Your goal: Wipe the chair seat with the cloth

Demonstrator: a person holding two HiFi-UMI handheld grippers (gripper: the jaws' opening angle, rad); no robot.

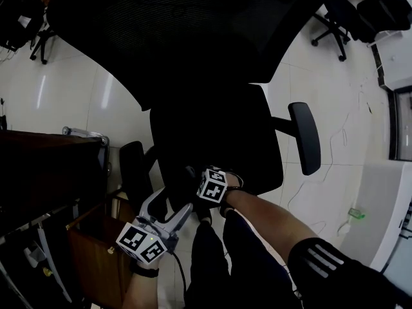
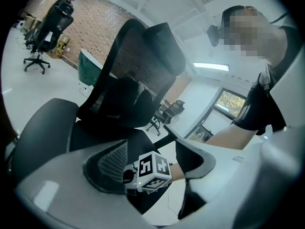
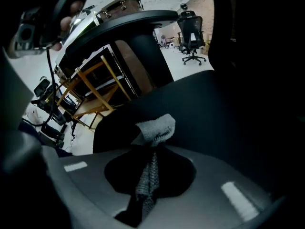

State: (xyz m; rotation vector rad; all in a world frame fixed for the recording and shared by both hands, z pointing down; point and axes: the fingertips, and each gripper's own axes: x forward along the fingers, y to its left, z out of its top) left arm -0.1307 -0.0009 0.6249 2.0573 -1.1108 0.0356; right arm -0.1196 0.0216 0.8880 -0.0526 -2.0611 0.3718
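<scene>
Wiping well means pressing the grey cloth (image 3: 155, 130), bunched over the front of the black chair seat (image 1: 215, 134), down flat and sweeping in overlapping strokes. The right tongs (image 3: 150, 151) are clenched on it; the left tongs (image 2: 151, 149) hang released and empty nearby.

The black office chair's padded seat (image 1: 212, 140) looks like matt woven fabric. Behind it, the black backrest (image 2: 138, 56) is open mesh. At the seat, the small grey terry cloth (image 3: 155, 128) looks nubby and soft. Around the seat, pale floor tiles (image 1: 71, 95) shine glossy. Left of it, a brown wooden cabinet (image 1: 96, 256) looks dull.
</scene>
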